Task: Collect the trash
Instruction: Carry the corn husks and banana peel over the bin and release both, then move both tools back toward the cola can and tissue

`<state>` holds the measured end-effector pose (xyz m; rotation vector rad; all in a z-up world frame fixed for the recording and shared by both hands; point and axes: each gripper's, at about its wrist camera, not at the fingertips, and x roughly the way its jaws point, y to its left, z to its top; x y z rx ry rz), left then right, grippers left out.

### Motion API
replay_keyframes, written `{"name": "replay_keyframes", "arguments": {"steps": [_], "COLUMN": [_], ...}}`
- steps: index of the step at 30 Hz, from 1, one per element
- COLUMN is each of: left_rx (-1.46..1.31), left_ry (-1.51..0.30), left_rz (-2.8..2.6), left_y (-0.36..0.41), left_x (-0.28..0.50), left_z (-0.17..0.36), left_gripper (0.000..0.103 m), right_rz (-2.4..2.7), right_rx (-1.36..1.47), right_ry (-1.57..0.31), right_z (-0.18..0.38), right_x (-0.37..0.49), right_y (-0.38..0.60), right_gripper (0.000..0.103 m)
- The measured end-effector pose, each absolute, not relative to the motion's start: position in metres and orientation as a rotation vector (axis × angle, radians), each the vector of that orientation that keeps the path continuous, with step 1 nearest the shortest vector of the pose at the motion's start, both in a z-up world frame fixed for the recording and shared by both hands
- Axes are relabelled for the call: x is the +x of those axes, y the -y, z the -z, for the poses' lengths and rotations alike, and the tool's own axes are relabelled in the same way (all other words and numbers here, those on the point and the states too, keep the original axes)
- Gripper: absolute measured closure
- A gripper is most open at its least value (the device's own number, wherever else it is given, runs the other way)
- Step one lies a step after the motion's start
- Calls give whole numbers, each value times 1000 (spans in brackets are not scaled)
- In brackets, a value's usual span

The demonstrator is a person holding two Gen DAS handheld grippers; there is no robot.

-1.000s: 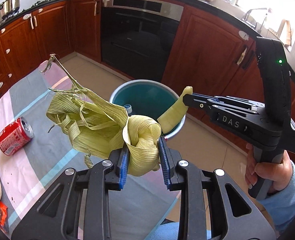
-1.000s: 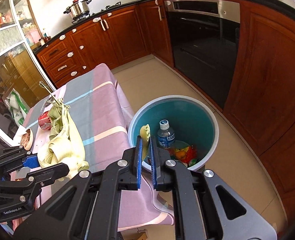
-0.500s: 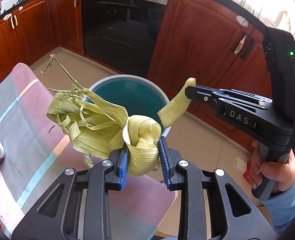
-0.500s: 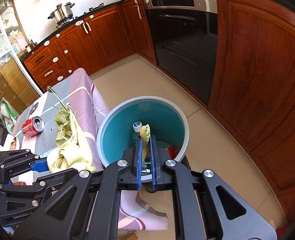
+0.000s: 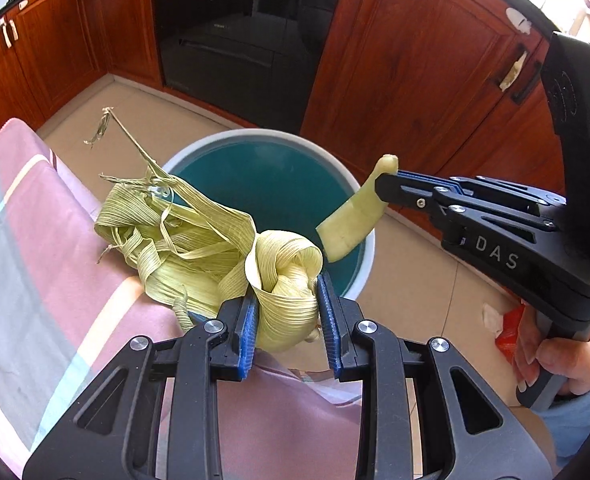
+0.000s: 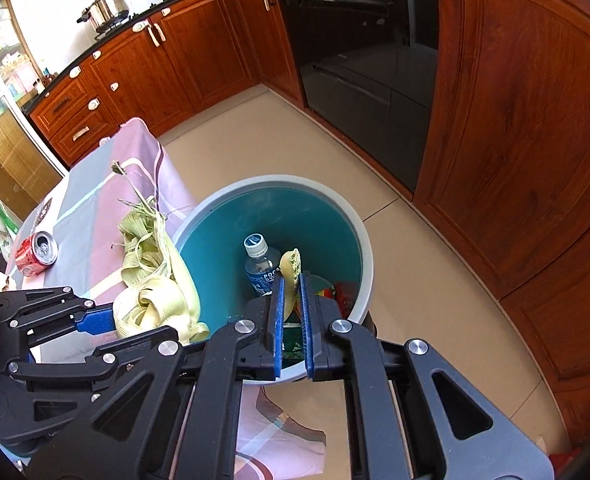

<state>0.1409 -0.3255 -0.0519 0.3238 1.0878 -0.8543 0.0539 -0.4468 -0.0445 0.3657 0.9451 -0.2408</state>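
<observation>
left hand-held gripper (image 5: 287, 324): clamped on corn husks (image 5: 199, 248), at table (image 5: 35, 264) edge beside bin (image 6: 359, 236) | right hand-held gripper (image 6: 291, 300): pinching pale peel strip (image 6: 291, 268) over bin | bin: bottle (image 6: 259, 264), wrappers inside

Both grippers carried their loads toward the round teal-lined bin (image 6: 357, 236): the bundled pale-green corn husks (image 5: 199, 248) reached its rim, the pale peel strip (image 6: 291, 268) came over its opening
</observation>
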Motion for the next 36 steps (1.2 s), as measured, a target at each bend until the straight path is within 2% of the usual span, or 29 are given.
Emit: {"name": "replay_keyframes", "arguments": {"steps": [20,23,24,26,28,29,31,36], "left_rx": [347,350,352,353,350,352,358,367], "left_ry": [-1146,-1141,-1137,-1118,-1087,-1070,-1042,-1036], "left_rz": [847,842,836,832,826,818,803,771], "left_y": [348,350,349,344,342,341,340,338], "left_x": [164,164,163,163,163,162,162,161], "left_z": [83,81,81,76,68,65,58,49], "left_gripper": [72,68,65,58,42,38,33,21], "right_rz": [240,236,237,243,250,251,254,265], "right_rx": [354,358,358,356,353,353,361,410], "right_ry": [-1036,-1032,-1029,-1016,-993,-986,-980,-985], "right_z": [79,78,77,73,68,66,63,58], "right_x": [77,78,78,78,77,77,77,75], "right_y": [443,443,442,442,441,441,441,445], "right_gripper": [93,91,86,53,41,33,22,13]}}
